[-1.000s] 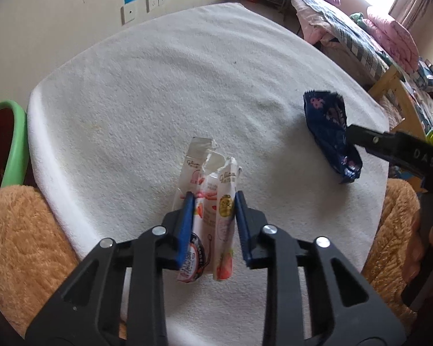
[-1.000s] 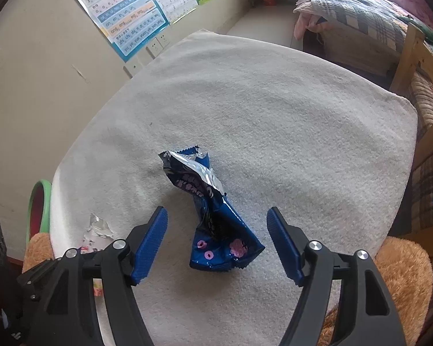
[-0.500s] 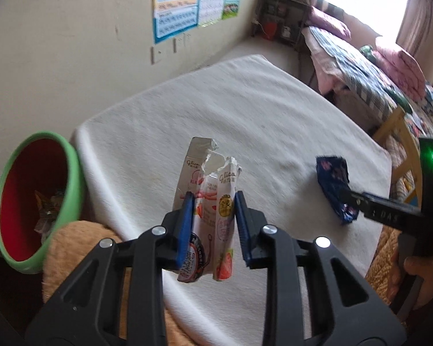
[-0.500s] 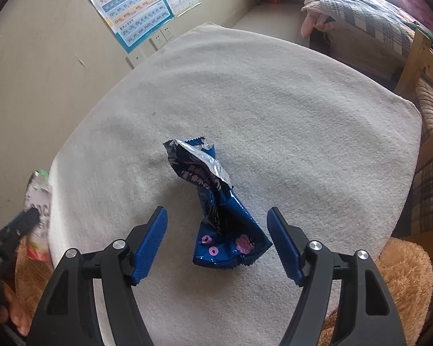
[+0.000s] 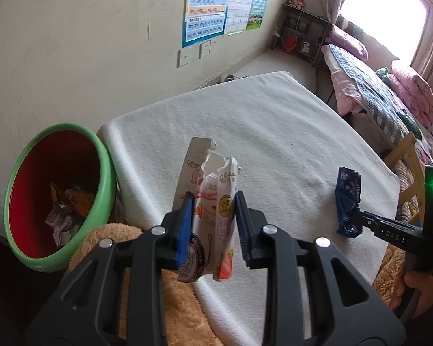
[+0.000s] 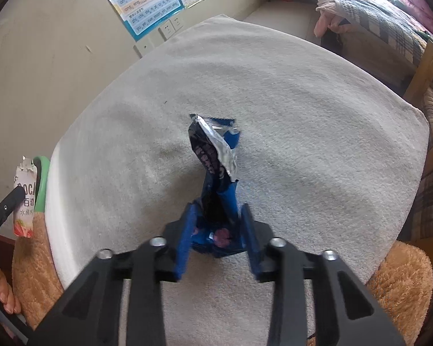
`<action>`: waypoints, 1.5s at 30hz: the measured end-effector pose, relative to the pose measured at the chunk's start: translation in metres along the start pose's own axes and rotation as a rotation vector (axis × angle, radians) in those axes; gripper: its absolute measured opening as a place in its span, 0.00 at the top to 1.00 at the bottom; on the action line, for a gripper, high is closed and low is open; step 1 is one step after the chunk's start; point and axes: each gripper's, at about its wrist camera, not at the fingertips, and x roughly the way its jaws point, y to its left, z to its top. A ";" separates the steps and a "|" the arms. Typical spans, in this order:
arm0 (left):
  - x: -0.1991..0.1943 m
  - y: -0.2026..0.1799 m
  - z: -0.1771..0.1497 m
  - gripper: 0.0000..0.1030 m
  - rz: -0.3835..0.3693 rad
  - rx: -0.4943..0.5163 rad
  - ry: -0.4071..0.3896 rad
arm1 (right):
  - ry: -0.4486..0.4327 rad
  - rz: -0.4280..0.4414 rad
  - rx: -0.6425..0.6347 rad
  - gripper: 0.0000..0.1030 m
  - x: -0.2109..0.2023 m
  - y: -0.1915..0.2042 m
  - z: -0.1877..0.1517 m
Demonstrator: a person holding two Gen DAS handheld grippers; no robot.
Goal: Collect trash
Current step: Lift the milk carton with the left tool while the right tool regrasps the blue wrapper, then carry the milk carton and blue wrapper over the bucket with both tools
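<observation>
My left gripper (image 5: 213,225) is shut on a torn white snack box (image 5: 210,201) with strawberry print, held above the near left corner of the white-clothed table (image 5: 259,121). It also shows in the right wrist view (image 6: 24,199). A green-rimmed red bin (image 5: 60,196) with crumpled trash inside stands to the left, below the table edge. My right gripper (image 6: 216,236) is shut on a blue foil wrapper (image 6: 213,173), which stands up from the cloth. The wrapper shows in the left wrist view (image 5: 347,201) too.
Tan plush fabric (image 5: 106,245) lies under the table's near corners. A wall with posters (image 5: 216,8) is behind the table. A bed (image 5: 375,86) and a wooden frame (image 5: 410,155) stand on the right.
My left gripper has carried the snack box left and up, bringing the bin into view. My right gripper has moved forward and closed on the blue wrapper, which now stands up.
</observation>
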 end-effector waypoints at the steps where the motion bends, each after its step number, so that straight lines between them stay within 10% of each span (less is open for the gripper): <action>1: 0.000 0.002 0.000 0.73 -0.001 -0.007 -0.001 | 0.000 -0.001 -0.003 0.77 0.000 0.002 0.000; 35: -0.047 0.116 0.003 0.73 0.141 -0.200 -0.130 | -0.094 0.072 -0.233 0.85 -0.036 0.110 0.016; 39: -0.052 0.125 -0.001 0.73 0.154 -0.209 -0.134 | -0.139 0.015 -0.145 0.49 -0.039 0.075 0.026; 45: -0.047 0.136 -0.006 0.73 0.164 -0.232 -0.116 | -0.044 -0.098 -0.029 0.40 -0.016 0.017 0.031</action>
